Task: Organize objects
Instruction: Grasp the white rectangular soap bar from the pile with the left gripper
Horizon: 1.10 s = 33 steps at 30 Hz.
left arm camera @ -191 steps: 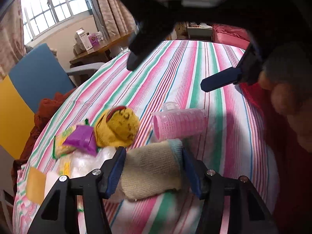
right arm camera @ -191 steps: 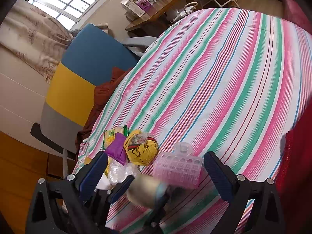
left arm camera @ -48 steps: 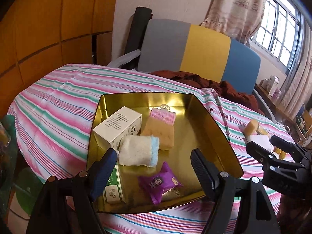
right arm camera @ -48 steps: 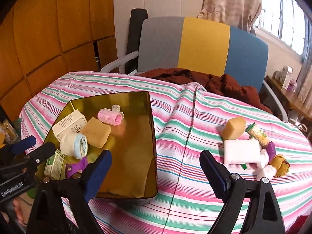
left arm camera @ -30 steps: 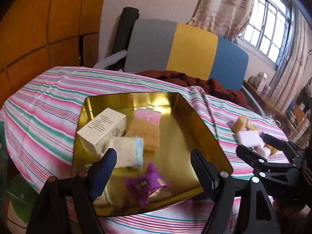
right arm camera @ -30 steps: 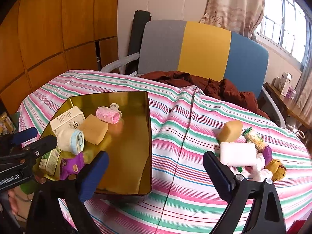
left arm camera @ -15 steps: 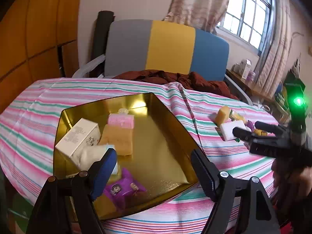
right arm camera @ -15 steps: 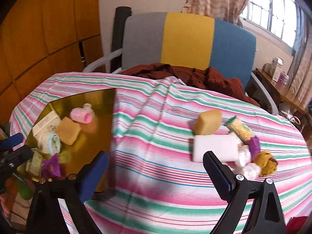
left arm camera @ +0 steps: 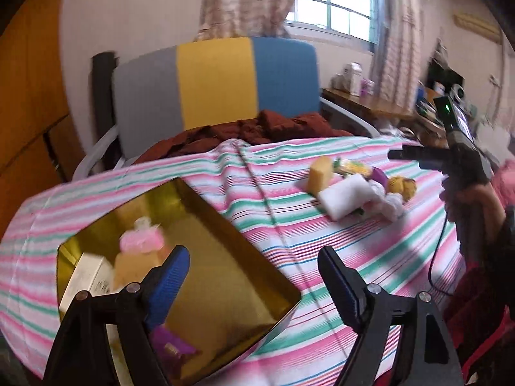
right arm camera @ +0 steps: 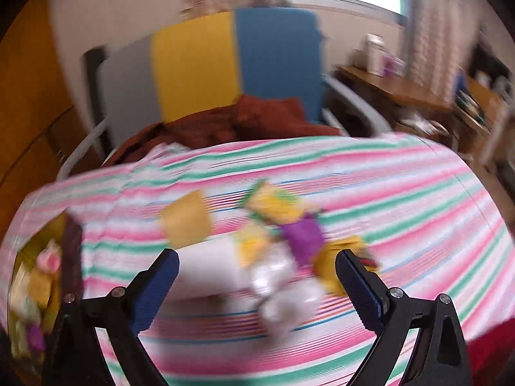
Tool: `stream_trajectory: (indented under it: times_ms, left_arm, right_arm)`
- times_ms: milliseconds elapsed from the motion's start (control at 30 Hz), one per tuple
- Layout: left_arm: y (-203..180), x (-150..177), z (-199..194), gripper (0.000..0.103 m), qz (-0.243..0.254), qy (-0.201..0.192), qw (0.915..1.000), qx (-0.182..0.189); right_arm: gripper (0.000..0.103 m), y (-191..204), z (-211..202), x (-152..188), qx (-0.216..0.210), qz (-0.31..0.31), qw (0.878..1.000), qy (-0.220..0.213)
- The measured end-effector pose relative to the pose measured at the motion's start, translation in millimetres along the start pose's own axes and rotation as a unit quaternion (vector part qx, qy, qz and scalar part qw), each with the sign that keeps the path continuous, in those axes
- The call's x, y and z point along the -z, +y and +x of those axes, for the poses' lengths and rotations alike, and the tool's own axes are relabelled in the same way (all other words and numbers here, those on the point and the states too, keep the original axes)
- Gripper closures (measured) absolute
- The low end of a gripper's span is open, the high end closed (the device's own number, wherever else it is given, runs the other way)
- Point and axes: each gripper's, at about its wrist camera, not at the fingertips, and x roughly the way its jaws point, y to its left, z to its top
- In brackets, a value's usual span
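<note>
Left wrist view: a gold tray [left arm camera: 225,276] sits in the lower left of the frame on the striped table [left arm camera: 322,244]. Inside it, toward its upper left corner, lie a pink curler [left arm camera: 141,241], a tan sponge [left arm camera: 128,267] just below it and a white box [left arm camera: 87,276] at the left wall; a purple packet [left arm camera: 170,347] lies near the tray's lower edge, partly behind the tool's left finger. All are blurred. The left tool [left arm camera: 254,276] hangs over the tray's right part, its jaws opening wide with nothing between them.

In the right middle of the frame a loose pile rests on the cloth, well apart from the tray: a yellow sponge [left arm camera: 318,173], a white block [left arm camera: 347,196] just below it, a green-and-yellow packet [left arm camera: 354,167], a purple wrapper [left arm camera: 379,177], a yellow plush toy [left arm camera: 402,186] and white crumpled plastic [left arm camera: 392,206]. A hand [left arm camera: 463,196] at the right edge holds the other tool beside the pile.

In the right wrist view, heavily blurred, the right tool [right arm camera: 257,276] stands spread wide and empty, framing the same pile in the centre of the frame; its pads touch none of it. The tray shows only as a sliver at the left edge. A grey, yellow and blue chair [left arm camera: 219,83] stands behind the table, with a dark red cloth [left arm camera: 257,132] on its seat.
</note>
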Motion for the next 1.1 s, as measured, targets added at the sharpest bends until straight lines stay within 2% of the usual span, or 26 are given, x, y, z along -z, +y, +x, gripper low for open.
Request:
stream_trajectory:
  times_ms: [100,233,433,533,733,833,933,1100]
  left_arm:
    - [-17.4,-11.2,12.3,0.018,0.021,0.009,0.9995,0.023]
    - [-43.1,-26.0,29.3,0.018,0.049,0.011,0.9971,0.058]
    - [-86.7,-44.6,67.6,0.018,0.128,0.044,0.9842,0.114]
    - [-101.1,-51.5,85.0,0.018,0.145,0.061,0.9777,0.138]
    - [-127.8,-59.9,119.1,0.019,0.19,0.087,0.9642,0.163]
    - [-133.9,-65.5,136.2,0.027,0.2,0.105,0.9576,0.179]
    - [-137.6,-71.8,155.4,0.029,0.208,0.116,0.9533,0.186]
    - [-145.6,-78.1,174.2,0.029,0.246,0.116,0.9422,0.196]
  right_arm:
    - [0.003,-35.2,1.1,-3.8,0.002,0.068,0.998,-0.012]
    - [0.002,-57.9,2.5,-6.9,-0.008,0.125,0.992,-0.012]
    - [0.001,-58.5,-1.4,-8.8,-0.026,0.131,0.991,-0.014]
    - [0.001,-61.4,1.1,-9.7,-0.037,0.142,0.989,-0.011]
    - [0.001,-73.8,0.6,-9.3,-0.045,0.168,0.985,-0.012]
    - [0.0,-78.5,1.0,-9.3,-0.047,0.179,0.983,-0.011]
    - [0.0,-78.7,1.2,-9.2,-0.049,0.182,0.982,-0.008]
    - [0.0,-74.7,4.1,-10.1,-0.049,0.172,0.984,-0.002]
